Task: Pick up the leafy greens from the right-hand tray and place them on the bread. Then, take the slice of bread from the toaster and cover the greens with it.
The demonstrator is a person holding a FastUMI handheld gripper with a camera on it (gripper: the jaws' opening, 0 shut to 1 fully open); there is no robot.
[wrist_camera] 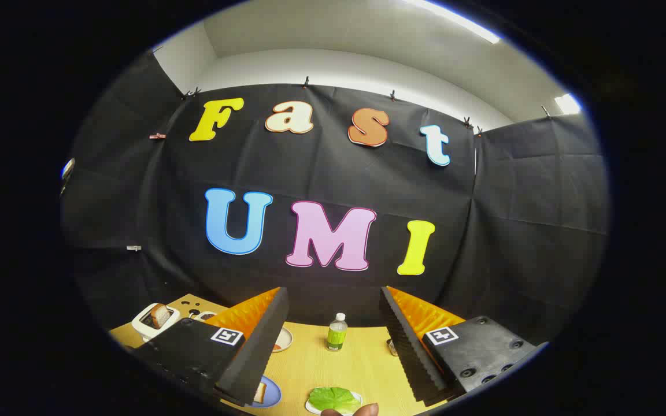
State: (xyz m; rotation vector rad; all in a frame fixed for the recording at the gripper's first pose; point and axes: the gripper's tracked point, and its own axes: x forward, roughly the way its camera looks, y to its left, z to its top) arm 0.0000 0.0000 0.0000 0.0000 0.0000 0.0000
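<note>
**Hand-held gripper raised and open above the worktop**

The hand-held gripper [333, 346] is held high over the wooden worktop [362, 370], its two fingers spread wide apart with nothing between them — open and empty. The ribbed inner faces of the fingers face each other across the gap, and each finger carries a small square marker on its top.

The leafy greens [333, 398] lie low in the gap between the fingers, on a small white plate [313, 407] that sits on the worktop; the leaf covers most of the plate. Just at the near edge of that plate a fingertip of a person [359, 411] shows.

Beside the left finger, partly hidden by it, is a blue plate [272, 396] with a slice of bread [260, 393] on it. Farther back on the same side stands a white toaster [154, 323] with a second slice of bread [161, 315] standing upright out of its slot. A small dish [282, 341] peeks out from behind the left finger; what it holds is too small to tell.

Beyond the fingers, near the far edge of the worktop, a small bottle [337, 333] with a white cap and green contents stands upright. Behind it rises the black cloth wall of the booth [512, 231].
</note>
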